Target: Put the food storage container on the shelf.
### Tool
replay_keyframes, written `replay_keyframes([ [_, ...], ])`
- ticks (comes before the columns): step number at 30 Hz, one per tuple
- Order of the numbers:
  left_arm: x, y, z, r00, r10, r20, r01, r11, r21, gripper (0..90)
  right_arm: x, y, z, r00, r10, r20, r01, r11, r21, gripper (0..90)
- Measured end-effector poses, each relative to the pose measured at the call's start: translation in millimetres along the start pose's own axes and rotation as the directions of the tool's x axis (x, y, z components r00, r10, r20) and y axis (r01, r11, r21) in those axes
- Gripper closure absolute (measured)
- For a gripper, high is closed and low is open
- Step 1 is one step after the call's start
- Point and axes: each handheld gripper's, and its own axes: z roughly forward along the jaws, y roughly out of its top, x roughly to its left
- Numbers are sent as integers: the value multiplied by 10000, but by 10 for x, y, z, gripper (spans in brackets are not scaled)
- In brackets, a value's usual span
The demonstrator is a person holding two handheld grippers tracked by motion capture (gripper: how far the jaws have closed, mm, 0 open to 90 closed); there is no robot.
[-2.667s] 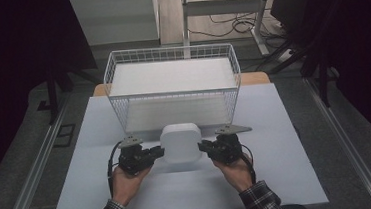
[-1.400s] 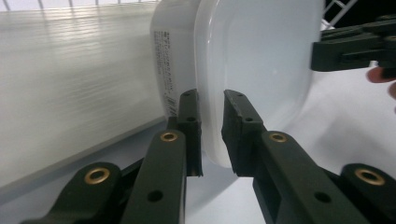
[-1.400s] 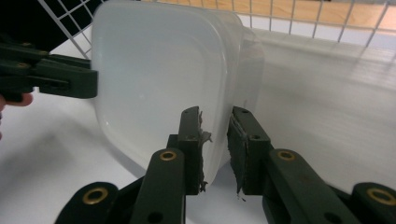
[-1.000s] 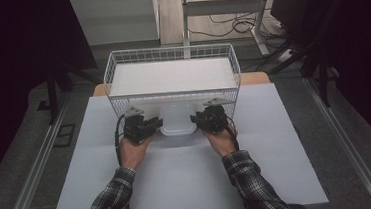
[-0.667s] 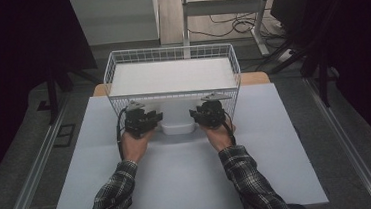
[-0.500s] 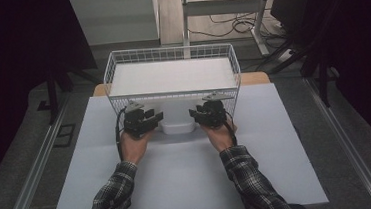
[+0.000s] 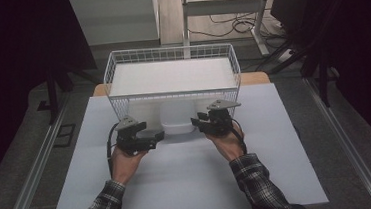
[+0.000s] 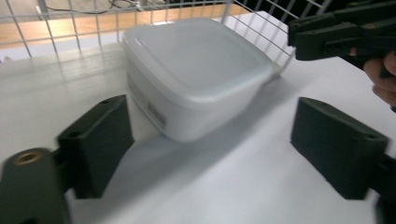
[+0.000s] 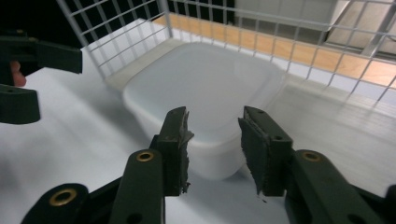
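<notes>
A white lidded plastic container (image 7: 176, 119) (image 8: 196, 70) (image 9: 205, 88) rests on the white table, its far part inside the open mouth of a white wire basket (image 7: 172, 93) that lies on its side. My left gripper (image 7: 156, 135) (image 8: 215, 135) is open wide, a little short of the container's left near corner and not touching it. To the container's right my right gripper (image 7: 197, 121) (image 9: 212, 140) is open with a narrow gap and nothing between its jaws. Each gripper view catches the other gripper farther off: the right gripper (image 8: 336, 32) and the left gripper (image 9: 28, 70).
The white table top (image 7: 190, 184) runs wide toward the person. The basket's wire sides (image 8: 70, 28) (image 9: 140, 28) stand close around the container. A wooden edge shows behind the basket. Dark floor and metal rails flank the table.
The container slid from the open table into the basket's mouth, carried there between both grippers. Now both grippers have drawn back toward the person and stand apart from it.
</notes>
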Motion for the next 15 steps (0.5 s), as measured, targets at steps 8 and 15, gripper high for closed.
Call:
replay_keyframes([
  [8,-69,-191,-187,10000,75,-13,-75,9997,-230,65,131,-43,-73,9919,-461,-1188,509,9980,376,757],
  [15,-182,-425,-288,9981,600,-120,-599,9982,76,39,254,-107,-63,9826,-945,-1600,1025,9938,421,889],
])
